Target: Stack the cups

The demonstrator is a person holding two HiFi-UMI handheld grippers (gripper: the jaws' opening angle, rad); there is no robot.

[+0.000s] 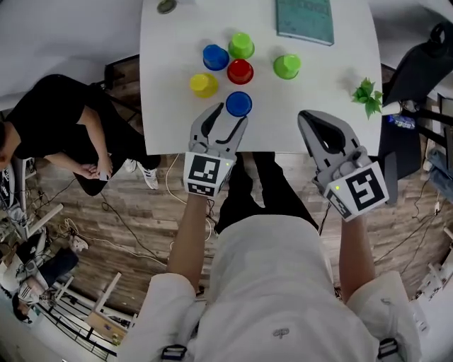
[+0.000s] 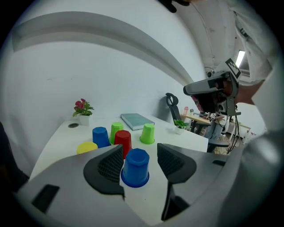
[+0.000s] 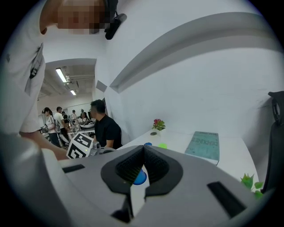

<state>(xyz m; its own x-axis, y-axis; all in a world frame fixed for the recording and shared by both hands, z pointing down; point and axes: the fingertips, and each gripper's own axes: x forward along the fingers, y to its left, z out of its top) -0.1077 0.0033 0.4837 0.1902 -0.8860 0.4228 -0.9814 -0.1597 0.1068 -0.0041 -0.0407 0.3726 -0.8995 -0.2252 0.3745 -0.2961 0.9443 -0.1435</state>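
Note:
Several upside-down cups stand on the white table (image 1: 170, 134): a blue (image 1: 216, 57), a green (image 1: 241, 45), a red (image 1: 240, 71), another green (image 1: 287, 66), a yellow (image 1: 204, 85) and a nearer blue cup (image 1: 238, 104). My left gripper (image 1: 228, 115) is open at the table's front edge. In the left gripper view the nearer blue cup (image 2: 135, 167) stands between its jaws, with a gap showing on the right side. My right gripper (image 1: 306, 119) is shut with nothing in it, to the right above the front edge, pointing over the table (image 3: 143, 148).
A teal book (image 1: 305, 20) lies at the back of the table and a green sprig (image 1: 366, 95) at its right edge. A small flower pot (image 2: 83, 111) stands at the far corner. A person in black (image 1: 56, 120) sits left of the table; a dark chair (image 1: 425, 56) stands right.

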